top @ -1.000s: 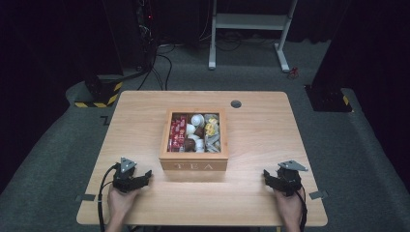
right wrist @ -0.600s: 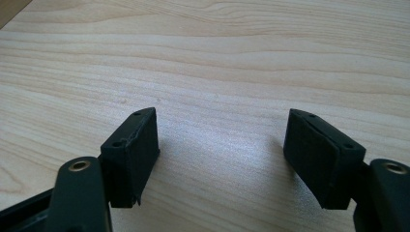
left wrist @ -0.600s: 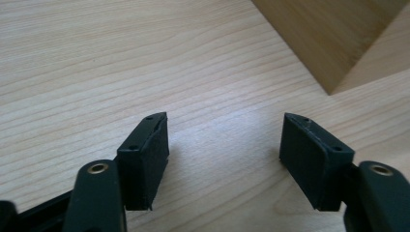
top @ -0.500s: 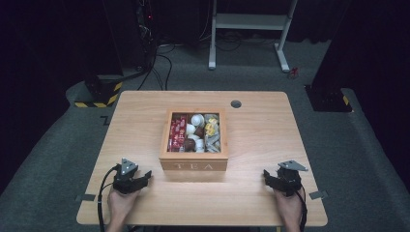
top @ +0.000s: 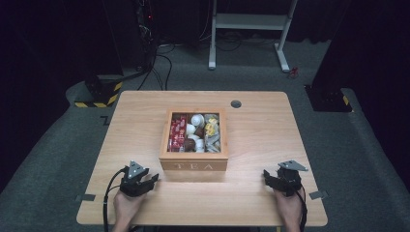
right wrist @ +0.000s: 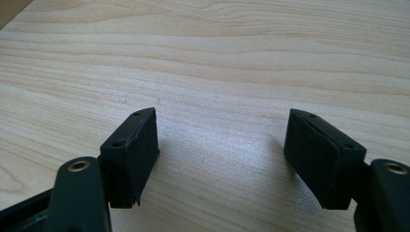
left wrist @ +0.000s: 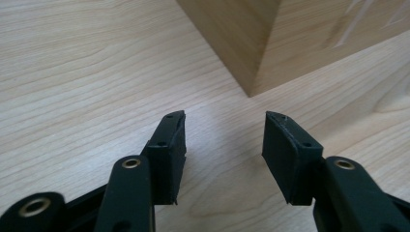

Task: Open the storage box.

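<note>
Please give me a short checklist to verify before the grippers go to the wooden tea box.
1. Left gripper holds nothing: ok. Its jaws have just been closing, with bare table between them.
2. Right gripper holds nothing, jaws apart: ok.
3. Tea box has no lid on, contents in view from above: ok.
4. Both grippers apart from the box: ok. The left one points at its near corner.
5. Table bare between grippers and box: ok.
6. Which packet or pod to take first: cannot tell.
</note>
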{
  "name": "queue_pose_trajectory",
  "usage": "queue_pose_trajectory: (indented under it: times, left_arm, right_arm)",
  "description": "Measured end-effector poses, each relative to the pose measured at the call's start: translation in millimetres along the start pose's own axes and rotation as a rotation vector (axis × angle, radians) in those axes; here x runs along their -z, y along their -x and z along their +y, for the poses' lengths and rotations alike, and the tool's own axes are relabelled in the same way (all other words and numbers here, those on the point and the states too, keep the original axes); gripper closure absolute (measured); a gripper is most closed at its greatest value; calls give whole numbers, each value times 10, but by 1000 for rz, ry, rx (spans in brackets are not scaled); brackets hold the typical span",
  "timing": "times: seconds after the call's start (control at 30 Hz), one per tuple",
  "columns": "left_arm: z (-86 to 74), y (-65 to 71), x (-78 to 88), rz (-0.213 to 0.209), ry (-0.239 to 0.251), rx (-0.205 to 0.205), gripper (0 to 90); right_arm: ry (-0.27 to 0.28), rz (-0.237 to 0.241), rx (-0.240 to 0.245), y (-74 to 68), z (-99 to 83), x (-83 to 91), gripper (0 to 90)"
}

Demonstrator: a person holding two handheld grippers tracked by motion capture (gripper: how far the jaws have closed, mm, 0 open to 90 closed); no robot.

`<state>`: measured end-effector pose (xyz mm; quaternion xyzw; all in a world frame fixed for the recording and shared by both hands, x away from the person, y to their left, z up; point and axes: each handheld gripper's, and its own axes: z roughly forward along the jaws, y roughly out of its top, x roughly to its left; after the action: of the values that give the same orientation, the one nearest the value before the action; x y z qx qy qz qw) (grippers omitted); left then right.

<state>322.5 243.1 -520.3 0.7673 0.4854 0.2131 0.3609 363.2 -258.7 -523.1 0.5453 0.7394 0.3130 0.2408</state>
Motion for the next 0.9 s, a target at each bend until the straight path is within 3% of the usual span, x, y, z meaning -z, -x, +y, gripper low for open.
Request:
queue_pose_trajectory:
  times: [0.3,0.5,0.9]
  left_arm:
    - [7,103,34,-60,24,-18,619]
    - [30,161,46,-76,36,-39,707]
    - [161,193,15,-98,69,-30,874]
  right_arm:
    - [-1,-1,0,-1,0,0,276]
    - [-1,-1,1,-2,-1,0,273]
    - [-1,1,0,-1,-1,0,272]
